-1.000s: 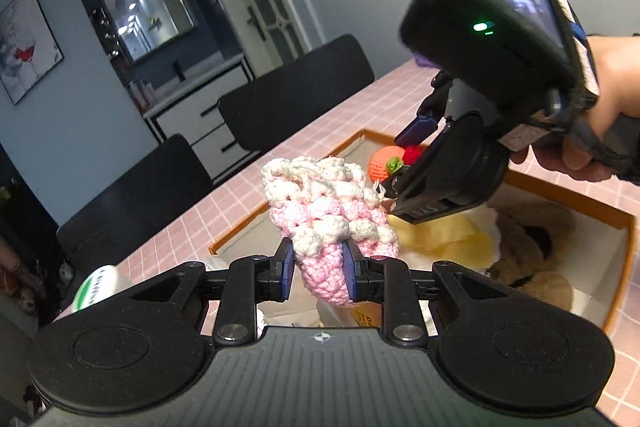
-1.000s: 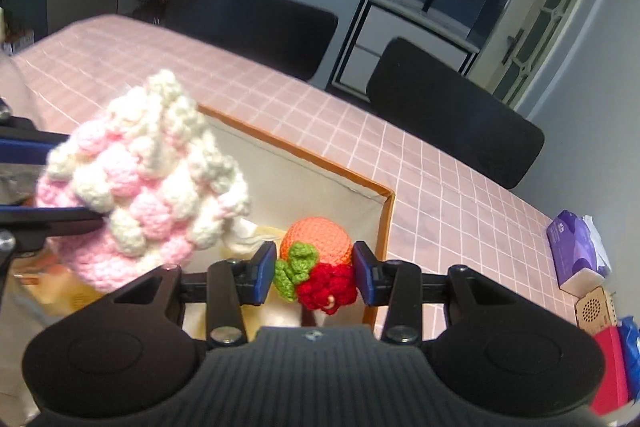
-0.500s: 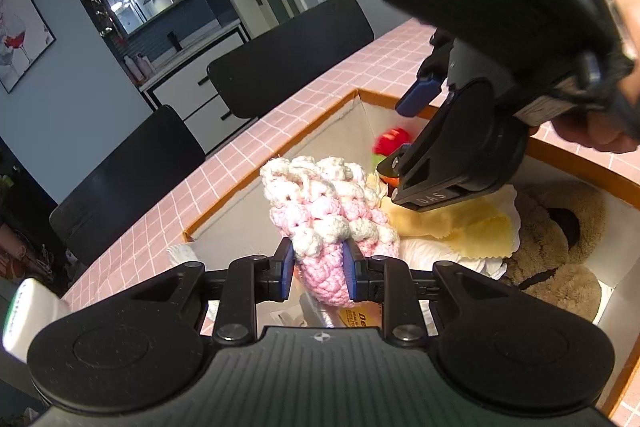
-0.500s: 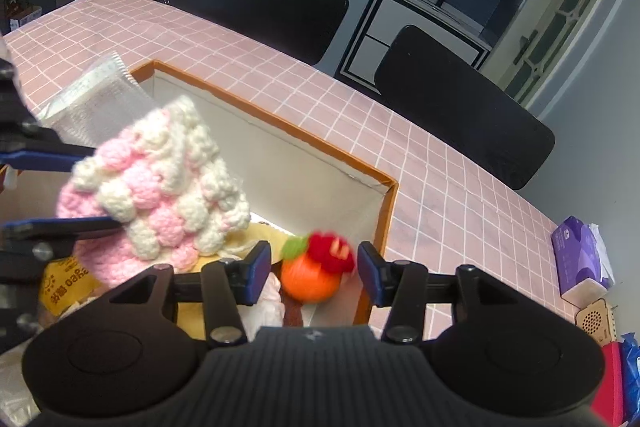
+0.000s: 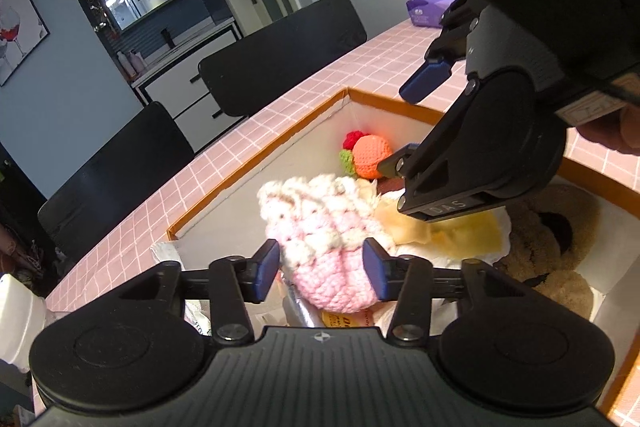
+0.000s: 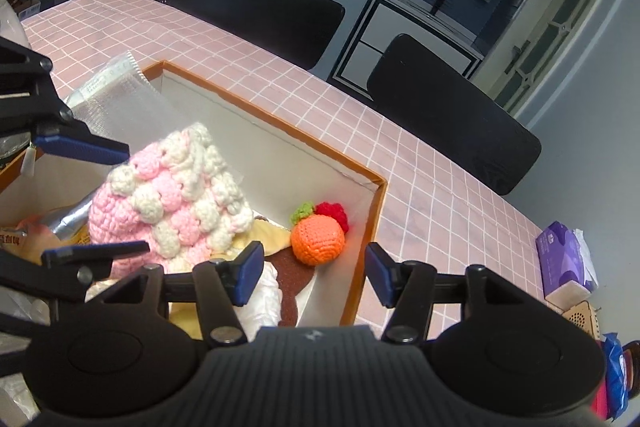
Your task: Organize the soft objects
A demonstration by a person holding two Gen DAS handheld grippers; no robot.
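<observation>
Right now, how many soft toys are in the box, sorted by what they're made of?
Crochet toys: 2, the pink-and-white pouch and the orange fruit.
Plush toys: 1, the brown teddy.
Total: 3 soft toys in the box; other items there are partly hidden.

Black chairs, grey wall (mirror lit)

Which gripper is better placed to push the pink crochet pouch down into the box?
Left gripper: its open fingers flank the pink-and-white crochet pouch over the orange-rimmed box. Right gripper is open by the orange crochet ball.
</observation>
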